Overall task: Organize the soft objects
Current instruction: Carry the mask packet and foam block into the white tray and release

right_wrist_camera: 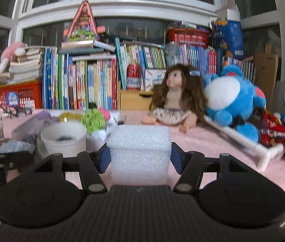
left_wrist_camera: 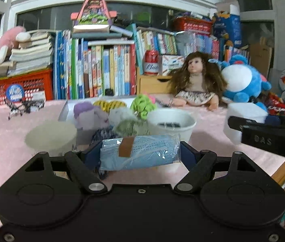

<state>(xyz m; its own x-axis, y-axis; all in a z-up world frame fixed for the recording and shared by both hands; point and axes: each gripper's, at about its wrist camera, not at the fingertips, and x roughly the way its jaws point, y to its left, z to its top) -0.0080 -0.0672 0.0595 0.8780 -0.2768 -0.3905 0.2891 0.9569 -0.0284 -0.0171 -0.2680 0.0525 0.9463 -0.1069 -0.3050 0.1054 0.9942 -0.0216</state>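
My left gripper (left_wrist_camera: 139, 153) is shut on a pack of blue face masks (left_wrist_camera: 154, 147) in clear plastic with a strip of brown tape, held crosswise above the pink table cover. My right gripper (right_wrist_camera: 140, 155) is shut on a white foam block (right_wrist_camera: 140, 149), with a blue pad against each side of it. The same foam block (left_wrist_camera: 243, 111) appears at the right of the left wrist view. The mask pack (right_wrist_camera: 7, 144) shows at the left edge of the right wrist view. Behind both lies a white tray (left_wrist_camera: 64, 111) with purple (left_wrist_camera: 84, 111), yellow (left_wrist_camera: 110, 103) and green (left_wrist_camera: 142, 104) fluffy pieces.
A white cup (left_wrist_camera: 171, 124) holding dark clips and a pale bowl (left_wrist_camera: 51, 135) stand just ahead. A doll (right_wrist_camera: 174, 92), a blue plush (right_wrist_camera: 233, 102) and a white plastic tube (right_wrist_camera: 243, 141) lie at the right. Books and red crates line the back. The table edge (left_wrist_camera: 281, 171) is near right.
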